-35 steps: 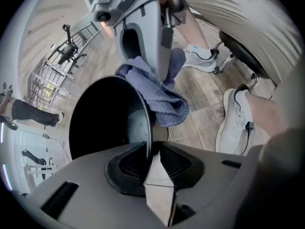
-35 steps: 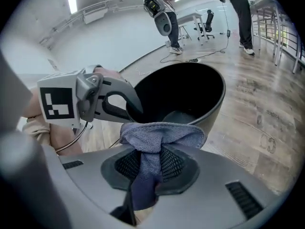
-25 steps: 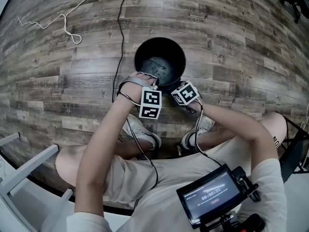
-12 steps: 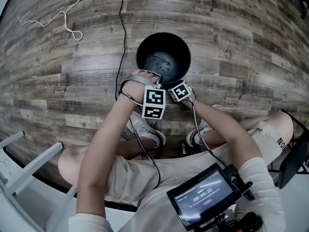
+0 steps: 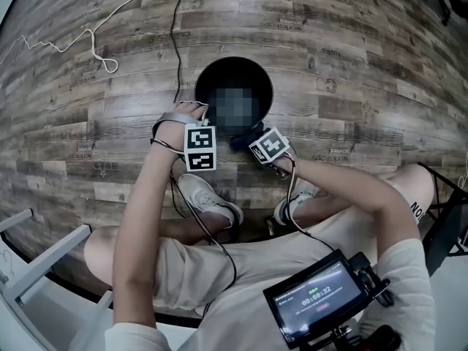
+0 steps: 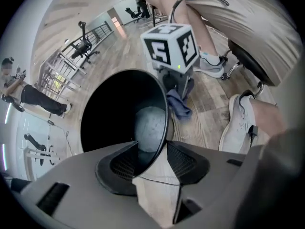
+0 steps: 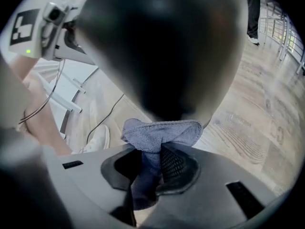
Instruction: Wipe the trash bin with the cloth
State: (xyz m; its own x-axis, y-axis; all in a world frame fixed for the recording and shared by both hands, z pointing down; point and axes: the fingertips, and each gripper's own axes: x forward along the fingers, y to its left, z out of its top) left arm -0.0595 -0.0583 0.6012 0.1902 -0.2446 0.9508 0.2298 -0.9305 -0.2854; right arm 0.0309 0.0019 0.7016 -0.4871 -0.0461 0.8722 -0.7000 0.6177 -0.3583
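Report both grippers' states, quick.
Left gripper: open, jaws just opened, trash bin rim between them, ungripped.
Right gripper: shut on the cloth.

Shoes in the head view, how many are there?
2, both white, on the wooden floor below the trash bin: the left shoe in plain view, the right shoe partly hidden behind the person's right forearm.
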